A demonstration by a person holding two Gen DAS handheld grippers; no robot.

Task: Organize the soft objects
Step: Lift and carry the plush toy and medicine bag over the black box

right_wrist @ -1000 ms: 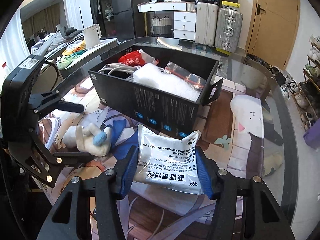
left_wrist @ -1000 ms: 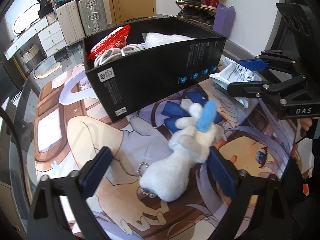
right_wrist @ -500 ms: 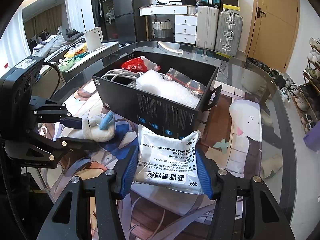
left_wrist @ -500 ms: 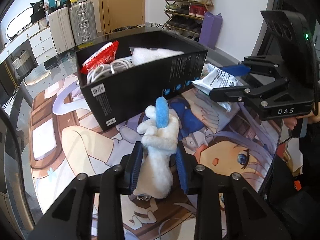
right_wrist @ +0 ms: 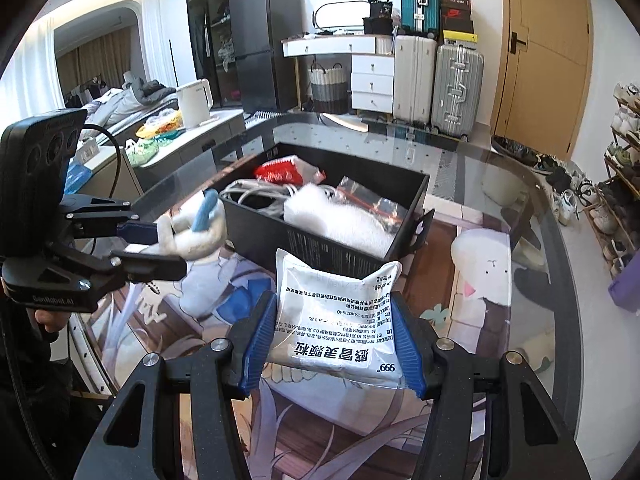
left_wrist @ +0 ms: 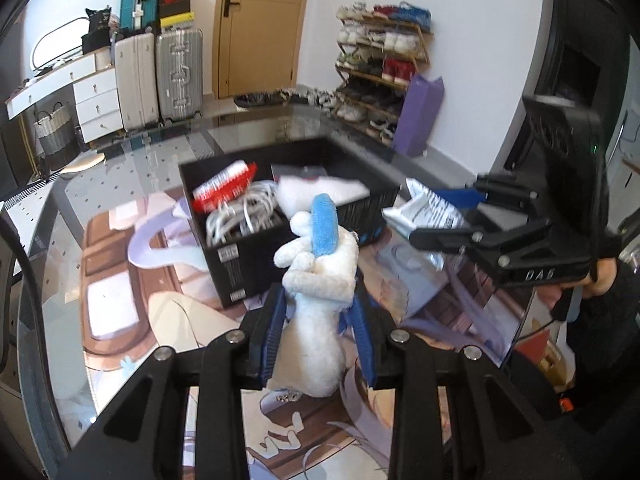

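We have just lifted the toy [left_wrist: 316,304] pinched in our left gripper [left_wrist: 316,332] toward the box [left_wrist: 256,252], while our right gripper [right_wrist: 332,348] squeezes the packet [right_wrist: 336,316].

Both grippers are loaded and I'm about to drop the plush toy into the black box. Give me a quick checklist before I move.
1. Left gripper shut on the plush toy: ok, pads squeeze its body.
2. Plush toy lifted off the mat: ok, it hangs in the air in the right wrist view.
3. Right gripper shut on the white pouch: ok.
4. Free room in the black box: cannot tell; cables, a red packet and white padding already fill much of it.
5. The two grippers apart: ok, a gap shows between them.
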